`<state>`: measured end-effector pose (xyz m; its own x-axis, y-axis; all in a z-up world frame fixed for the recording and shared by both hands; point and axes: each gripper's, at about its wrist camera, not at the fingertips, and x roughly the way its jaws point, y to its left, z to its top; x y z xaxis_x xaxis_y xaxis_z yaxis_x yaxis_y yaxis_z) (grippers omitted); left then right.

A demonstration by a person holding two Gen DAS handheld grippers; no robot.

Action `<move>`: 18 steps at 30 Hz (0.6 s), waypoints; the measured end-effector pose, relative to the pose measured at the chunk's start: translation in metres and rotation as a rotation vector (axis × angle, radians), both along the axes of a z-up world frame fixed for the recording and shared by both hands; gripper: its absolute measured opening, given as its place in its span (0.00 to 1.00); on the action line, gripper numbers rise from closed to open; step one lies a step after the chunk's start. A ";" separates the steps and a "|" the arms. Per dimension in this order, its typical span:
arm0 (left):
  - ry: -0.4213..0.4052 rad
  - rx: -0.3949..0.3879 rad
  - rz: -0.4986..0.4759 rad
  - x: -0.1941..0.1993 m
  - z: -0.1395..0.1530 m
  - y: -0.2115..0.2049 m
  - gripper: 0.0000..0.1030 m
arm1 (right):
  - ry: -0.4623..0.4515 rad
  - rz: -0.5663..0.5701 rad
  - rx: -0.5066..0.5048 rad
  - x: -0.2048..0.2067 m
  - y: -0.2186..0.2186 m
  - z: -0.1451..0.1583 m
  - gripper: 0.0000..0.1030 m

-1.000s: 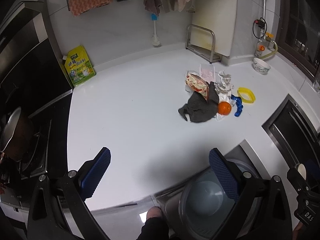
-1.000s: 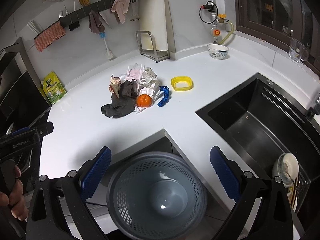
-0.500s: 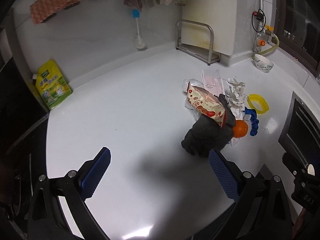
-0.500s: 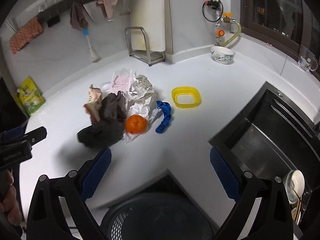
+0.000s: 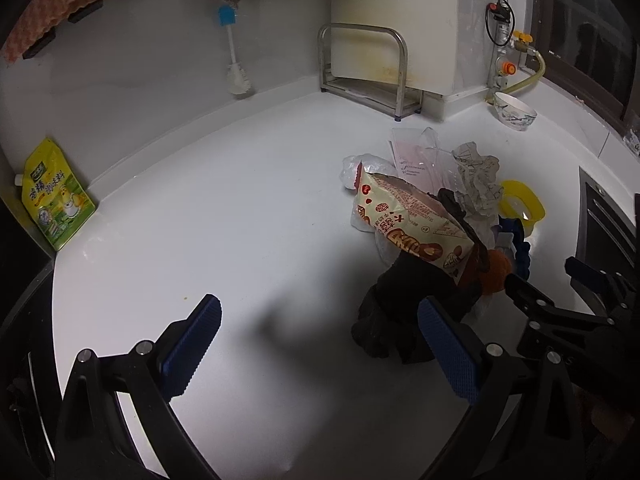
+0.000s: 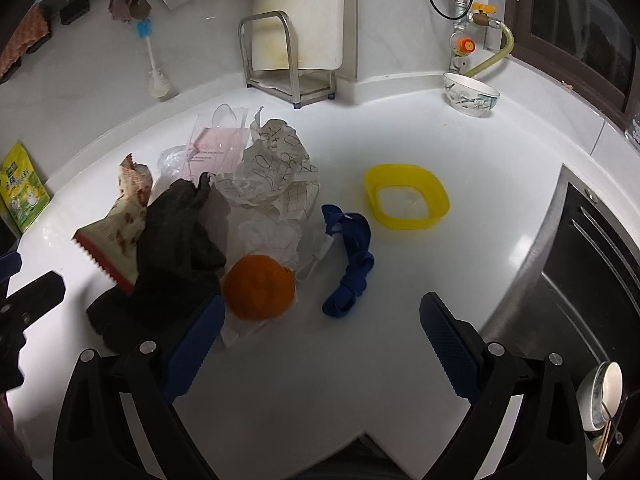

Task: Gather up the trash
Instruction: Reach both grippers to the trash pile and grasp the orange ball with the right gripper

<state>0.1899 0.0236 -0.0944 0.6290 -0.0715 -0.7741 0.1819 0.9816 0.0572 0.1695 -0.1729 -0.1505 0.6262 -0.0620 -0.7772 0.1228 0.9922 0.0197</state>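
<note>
A heap of trash lies on the white counter [image 5: 224, 216]: a red-and-cream snack bag [image 5: 408, 224] [image 6: 120, 224], a dark cloth [image 5: 404, 304] [image 6: 176, 248], an orange fruit [image 6: 259, 286] [image 5: 496, 276], crumpled paper [image 6: 276, 168] [image 5: 478, 178], a blue strip [image 6: 348, 256] and a yellow ring [image 6: 406, 200]. My left gripper [image 5: 320, 350] is open, its right finger just in front of the dark cloth. My right gripper [image 6: 320, 344] is open over the counter's front edge, the orange just beyond its left finger. Nothing is held.
A yellow-green pouch [image 5: 52, 196] leans at the far left wall. A metal rack [image 5: 368, 68] with a white board and a patterned bowl [image 6: 472, 94] stand at the back. A dark sink [image 6: 592, 280] lies to the right. Cloths and a brush [image 5: 236, 56] hang on the wall.
Both grippers have moved forward over the counter toward the trash heap; the grey bin below has left both views. Both stay open.
</note>
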 end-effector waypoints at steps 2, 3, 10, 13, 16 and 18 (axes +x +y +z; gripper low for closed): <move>0.001 -0.001 -0.004 0.002 -0.001 0.000 0.94 | 0.000 0.007 -0.006 0.006 0.002 -0.002 0.91; 0.001 0.000 -0.006 0.004 -0.002 0.001 0.94 | 0.001 0.010 -0.011 0.008 0.003 -0.003 0.91; 0.007 -0.013 -0.007 0.010 -0.005 0.004 0.94 | 0.009 0.049 -0.061 0.020 0.016 -0.011 0.91; 0.011 -0.017 -0.004 0.011 -0.006 0.004 0.94 | 0.009 0.066 -0.070 0.021 0.019 -0.013 0.79; 0.010 -0.023 -0.004 0.011 -0.005 0.004 0.94 | 0.004 0.078 -0.072 0.021 0.023 -0.013 0.70; 0.008 -0.026 -0.006 0.011 -0.005 0.004 0.94 | 0.001 0.101 -0.071 0.020 0.027 -0.013 0.56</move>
<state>0.2010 0.0273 -0.0992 0.6222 -0.0954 -0.7770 0.1885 0.9816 0.0303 0.1897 -0.1462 -0.1632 0.6311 -0.0533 -0.7738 0.0221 0.9985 -0.0507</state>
